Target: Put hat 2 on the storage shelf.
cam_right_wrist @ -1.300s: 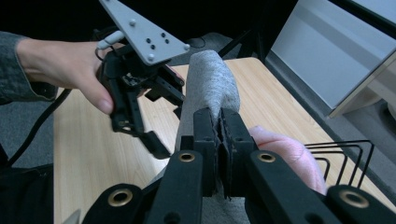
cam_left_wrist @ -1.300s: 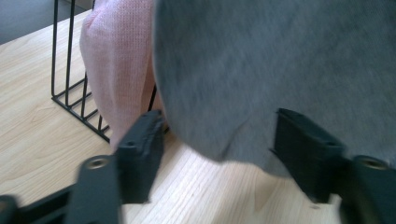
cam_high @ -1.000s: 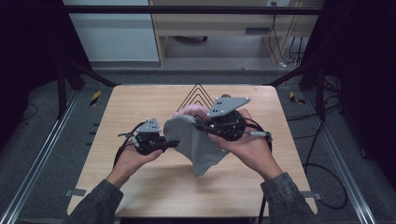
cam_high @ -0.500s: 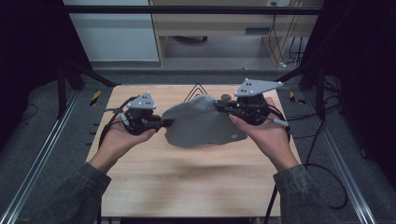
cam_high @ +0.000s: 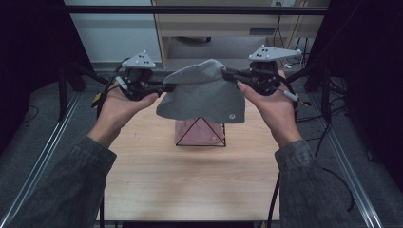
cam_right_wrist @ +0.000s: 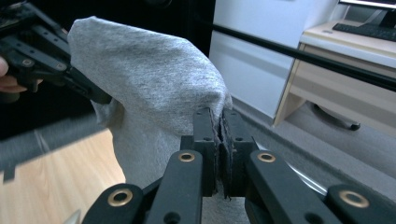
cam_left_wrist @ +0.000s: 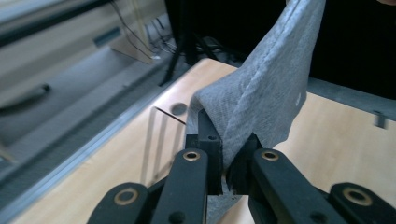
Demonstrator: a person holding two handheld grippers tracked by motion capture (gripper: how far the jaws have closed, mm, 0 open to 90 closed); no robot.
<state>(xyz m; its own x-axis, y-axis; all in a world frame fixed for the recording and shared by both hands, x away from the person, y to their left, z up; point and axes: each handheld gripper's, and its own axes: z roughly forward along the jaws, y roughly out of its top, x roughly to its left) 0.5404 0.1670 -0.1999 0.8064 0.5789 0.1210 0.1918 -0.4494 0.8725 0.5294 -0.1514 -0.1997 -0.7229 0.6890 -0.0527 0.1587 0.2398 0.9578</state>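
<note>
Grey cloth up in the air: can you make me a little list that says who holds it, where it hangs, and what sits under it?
held thing: grey cloth, with a small round mark near its lower edge
left gripper: shut on one end of the cloth
right gripper: shut on the other end
where it hangs: stretched between both grippers, lifted above the wooden table
underneath: pink cloth lying on the table, with a thin black wire stand over it

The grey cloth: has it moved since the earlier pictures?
Yes. The grey cloth, clamped between the left gripper and the right gripper, has gone up off the table; in the high view it now hangs above the black wire frame.
</note>
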